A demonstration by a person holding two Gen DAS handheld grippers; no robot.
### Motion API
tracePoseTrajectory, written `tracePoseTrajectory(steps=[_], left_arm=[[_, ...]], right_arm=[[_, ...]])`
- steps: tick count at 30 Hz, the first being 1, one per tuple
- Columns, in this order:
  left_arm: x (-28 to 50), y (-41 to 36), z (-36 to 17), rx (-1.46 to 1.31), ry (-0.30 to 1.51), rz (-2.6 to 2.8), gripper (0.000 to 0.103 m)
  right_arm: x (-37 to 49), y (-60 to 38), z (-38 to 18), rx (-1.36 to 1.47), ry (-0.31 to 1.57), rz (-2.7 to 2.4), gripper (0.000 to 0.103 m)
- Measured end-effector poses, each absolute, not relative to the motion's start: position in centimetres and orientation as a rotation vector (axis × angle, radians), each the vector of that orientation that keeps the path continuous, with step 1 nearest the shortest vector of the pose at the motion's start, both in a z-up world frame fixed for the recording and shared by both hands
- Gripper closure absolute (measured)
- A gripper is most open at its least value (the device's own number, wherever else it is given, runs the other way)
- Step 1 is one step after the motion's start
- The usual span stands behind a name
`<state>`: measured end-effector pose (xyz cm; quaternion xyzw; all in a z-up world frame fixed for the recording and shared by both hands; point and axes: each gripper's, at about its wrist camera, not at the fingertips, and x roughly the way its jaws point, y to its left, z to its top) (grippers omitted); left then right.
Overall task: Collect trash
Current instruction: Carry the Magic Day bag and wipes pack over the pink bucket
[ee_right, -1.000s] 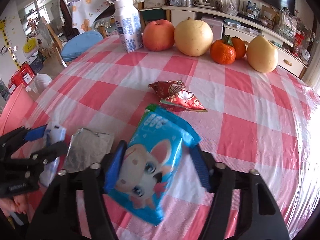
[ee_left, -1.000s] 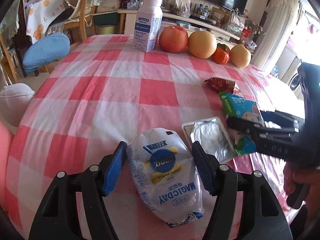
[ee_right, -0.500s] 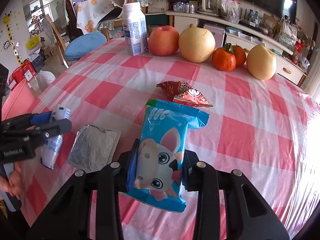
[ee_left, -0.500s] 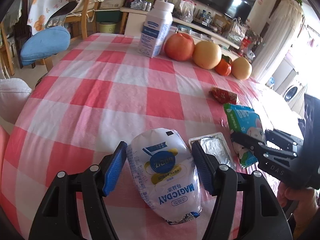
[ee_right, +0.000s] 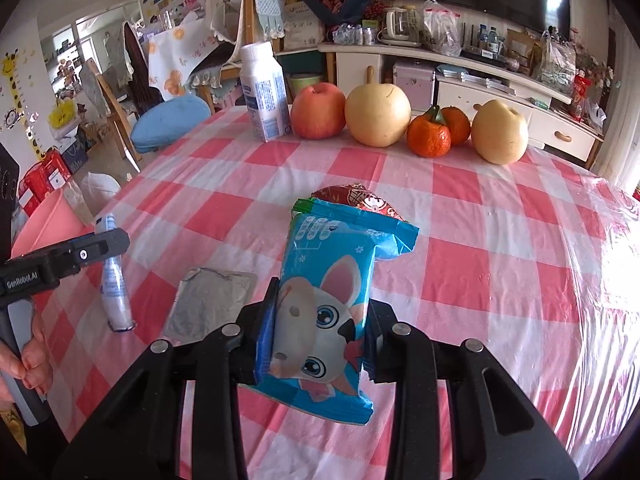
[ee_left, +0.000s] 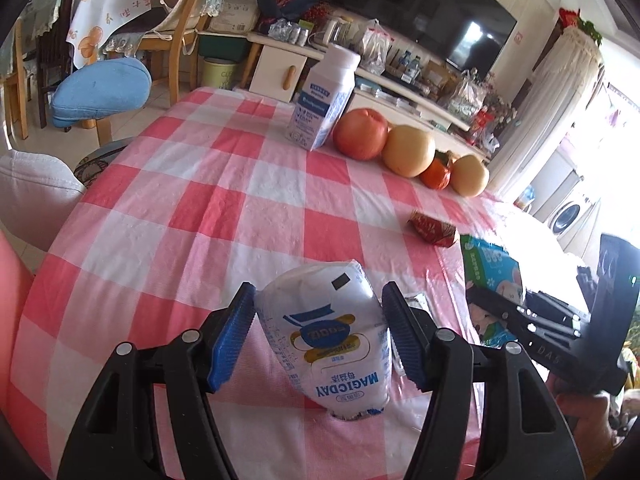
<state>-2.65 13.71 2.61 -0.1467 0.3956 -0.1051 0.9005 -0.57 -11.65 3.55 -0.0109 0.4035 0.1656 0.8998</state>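
Left claw [ee_left: 318, 334]: both blue pads pressed against the flanks of a white pouch [ee_left: 330, 336] printed with blue and yellow; the jaws have just been closing a little, with the pouch between them; the pouch stands nearly upright in the grip, its crimped lower end hanging near the checked cloth, contact with the cloth not determinable. Seen from the right wrist camera, the same pouch hangs from that claw's fingers [ee_right: 86, 246] beside the desk's left edge.

Right claw [ee_right: 318, 340]: clamped tight on a blue wrapper [ee_right: 326, 304] bearing a cartoon rabbit; the jaws grip it about its middle, top flap tilted away toward the fruit, lower seam hanging below the pads.

Outward on the desk [ee_right: 500, 248], under a red-and-white checked cloth: a flat silver foil packet [ee_right: 212, 302] lies just left of the right claw; a crumpled red wrapper [ee_right: 360, 200] lies directly behind the blue wrapper's top edge, partly hidden by it.

Far edge of the desk, in a row: a white bottle [ee_right: 264, 92] with blue label, upright; a red apple [ee_right: 318, 110] just beside it; a yellow pear [ee_right: 378, 114] touching the apple; two tangerines [ee_right: 430, 138]; a second yellow pear [ee_right: 499, 132].

A hand [ee_right: 30, 356] grips the left device's handle at the lower left of the right wrist view; a pink bin [ee_right: 46, 226] shows beyond the desk's left edge.
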Motion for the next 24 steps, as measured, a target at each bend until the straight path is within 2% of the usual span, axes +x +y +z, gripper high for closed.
tracePoseTrajectory(steps=[24], left_arm=[[-6.1, 21.5, 7.7, -0.452, 0.636, -0.179, 0.038]], right_arm=[[-4.2, -4.1, 7.1, -0.016, 0.798, 0.439, 0.067]])
